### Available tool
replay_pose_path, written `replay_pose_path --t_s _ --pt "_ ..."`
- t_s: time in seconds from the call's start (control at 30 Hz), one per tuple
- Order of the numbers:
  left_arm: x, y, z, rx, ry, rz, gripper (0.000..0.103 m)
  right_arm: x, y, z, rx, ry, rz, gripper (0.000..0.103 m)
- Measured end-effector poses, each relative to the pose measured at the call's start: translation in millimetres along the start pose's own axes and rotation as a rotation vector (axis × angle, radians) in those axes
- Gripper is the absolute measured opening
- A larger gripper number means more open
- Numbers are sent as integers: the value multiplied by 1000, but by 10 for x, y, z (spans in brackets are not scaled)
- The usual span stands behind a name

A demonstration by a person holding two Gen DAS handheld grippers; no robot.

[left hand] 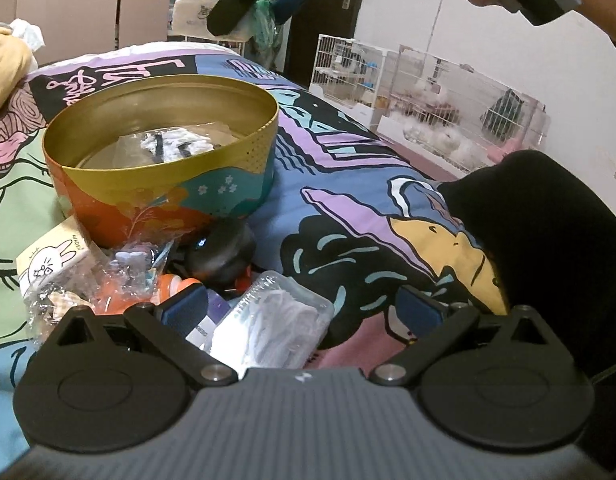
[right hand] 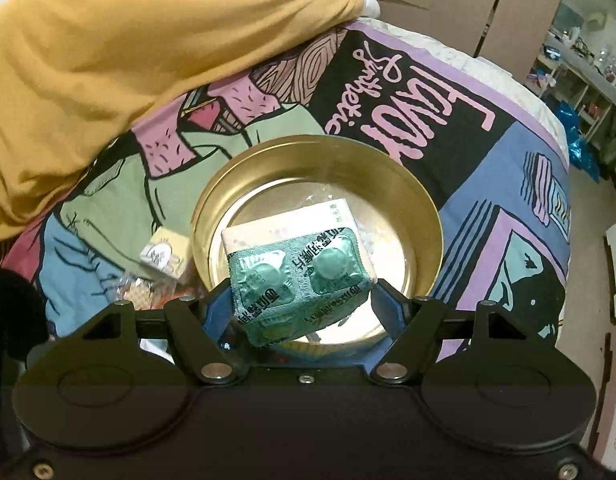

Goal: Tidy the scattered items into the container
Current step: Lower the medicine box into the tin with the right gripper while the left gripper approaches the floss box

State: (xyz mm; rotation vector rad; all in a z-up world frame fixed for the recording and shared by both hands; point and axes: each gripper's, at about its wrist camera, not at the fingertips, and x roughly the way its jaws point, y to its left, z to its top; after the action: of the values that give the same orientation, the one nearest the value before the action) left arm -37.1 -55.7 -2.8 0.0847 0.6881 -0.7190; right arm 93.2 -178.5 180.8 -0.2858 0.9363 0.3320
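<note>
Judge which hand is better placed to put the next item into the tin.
Right. The right gripper already holds a green pill pack directly above the open tin. The left gripper is open and empty, low by the loose pile beside it.

Round gold-lined tin (right hand: pixel 423 216) with orange and teal sides upright on the patterned bed cover, white box (right hand: pixel 331 216) and clear packets inside, green blister pack (right hand: pixel 300 280) tilted above its opening, bunny-print box (left hand: pixel 54 258), floss-pick case (left hand: pixel 272 316) and wrapped sundries heaped beside the tin
</note>
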Motion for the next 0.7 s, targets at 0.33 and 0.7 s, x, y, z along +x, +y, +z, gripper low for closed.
replay_pose_path --t_s 0.33,0.7 --pt "-17 45 11 -22 -16 -5 103 193 -3 253 11 23 -33 71" --pt "-20 92 14 -51 -22 -8 103 341 -111 548 92 -40 -127 89"
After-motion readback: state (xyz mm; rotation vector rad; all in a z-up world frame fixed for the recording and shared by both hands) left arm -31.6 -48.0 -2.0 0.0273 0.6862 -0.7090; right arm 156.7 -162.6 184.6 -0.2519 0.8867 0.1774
